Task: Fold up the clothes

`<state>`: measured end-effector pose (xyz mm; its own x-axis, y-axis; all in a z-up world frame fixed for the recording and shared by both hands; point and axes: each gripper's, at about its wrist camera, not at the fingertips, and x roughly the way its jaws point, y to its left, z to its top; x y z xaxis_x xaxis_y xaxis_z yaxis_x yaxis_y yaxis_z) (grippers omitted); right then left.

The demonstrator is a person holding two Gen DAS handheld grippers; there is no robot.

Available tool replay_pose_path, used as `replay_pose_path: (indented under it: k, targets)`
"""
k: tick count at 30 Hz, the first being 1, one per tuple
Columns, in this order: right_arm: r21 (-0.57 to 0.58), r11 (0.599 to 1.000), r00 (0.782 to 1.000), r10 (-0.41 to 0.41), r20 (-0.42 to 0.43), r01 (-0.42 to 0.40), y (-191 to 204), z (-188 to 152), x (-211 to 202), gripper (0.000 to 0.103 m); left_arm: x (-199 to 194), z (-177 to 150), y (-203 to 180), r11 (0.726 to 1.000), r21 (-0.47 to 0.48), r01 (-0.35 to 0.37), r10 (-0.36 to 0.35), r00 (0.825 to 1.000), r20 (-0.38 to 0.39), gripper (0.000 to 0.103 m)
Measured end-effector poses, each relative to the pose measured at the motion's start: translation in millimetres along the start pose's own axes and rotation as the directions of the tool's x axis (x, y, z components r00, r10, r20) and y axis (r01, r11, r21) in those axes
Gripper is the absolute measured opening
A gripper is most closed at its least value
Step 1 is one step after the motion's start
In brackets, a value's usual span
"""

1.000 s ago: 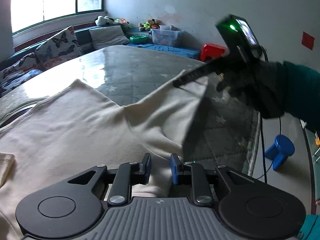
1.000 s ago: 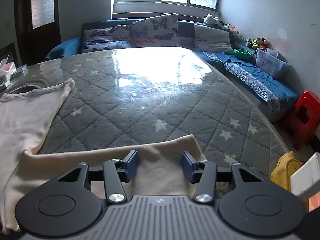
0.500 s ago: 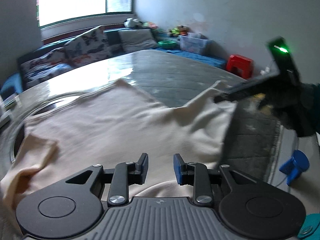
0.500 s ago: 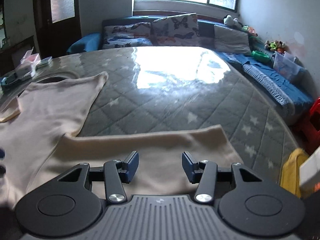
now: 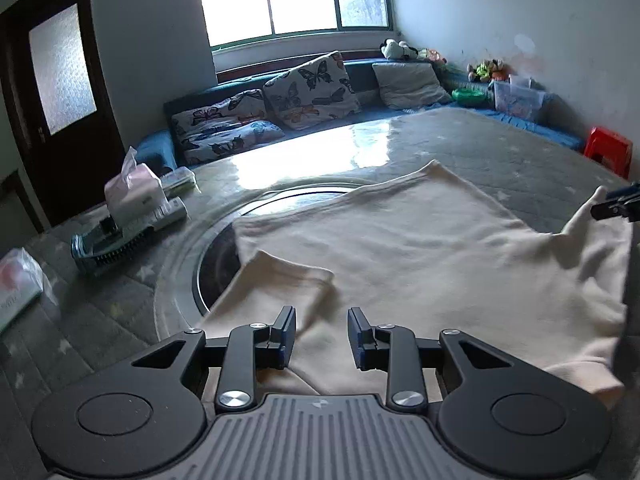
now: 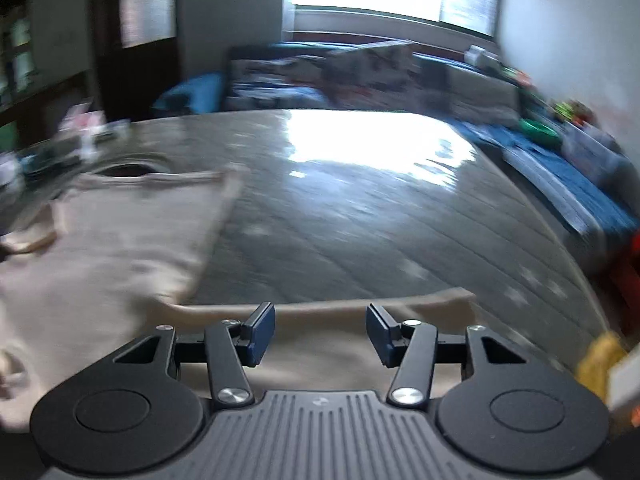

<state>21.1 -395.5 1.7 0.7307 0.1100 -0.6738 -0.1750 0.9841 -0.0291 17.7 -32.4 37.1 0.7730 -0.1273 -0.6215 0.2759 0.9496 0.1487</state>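
A cream garment (image 5: 420, 248) lies spread on the grey quilted table (image 5: 480, 140), one sleeve (image 5: 280, 280) folded in at its near left. My left gripper (image 5: 322, 336) hovers open just behind that sleeve, nothing between its fingers. At the right edge of the left wrist view, the tip of my right gripper (image 5: 614, 206) meets a raised corner of the cloth. The right wrist view is blurred. In it my right gripper (image 6: 320, 334) stands open over the edge of the other sleeve (image 6: 360, 312), with the garment's body (image 6: 120, 260) to the left.
A tissue box (image 5: 134, 196), a blue brush (image 5: 108, 246) and a packet (image 5: 16, 288) sit on the table's left side. A dark round ring (image 5: 212, 256) lies under the garment. A sofa with butterfly cushions (image 5: 312, 88) runs behind; a red stool (image 5: 608, 152) stands right.
The left wrist view has swung left, from the right sleeve to the folded left sleeve. The right wrist view has turned slightly and blurred with motion, and its jaws have widened a little.
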Motion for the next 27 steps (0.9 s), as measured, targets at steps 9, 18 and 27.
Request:
replay_pose_path:
  k: [9,18,27]
  targets:
    - [-0.186,0.960,0.977,0.214,-0.004,-0.211,87.7,24.2,2.6,0.052,46.1,10.4,-2.8,0.997,0.053,-0.056,0.059,0.997,-0.056,0.036]
    - [-0.259,0.922,0.957,0.287,-0.040,-0.287,129.3,24.3,7.2,0.052,48.5,6.4,20.0,0.995,-0.034,-0.093,0.091,0.995,-0.046,0.004]
    - [-0.281,0.915,0.957,0.286,-0.053,-0.289,139.0,21.1,7.2,0.052,-36.2,-6.2,111.6,0.925,-0.349,-0.152,0.189,0.979,0.072,0.003]
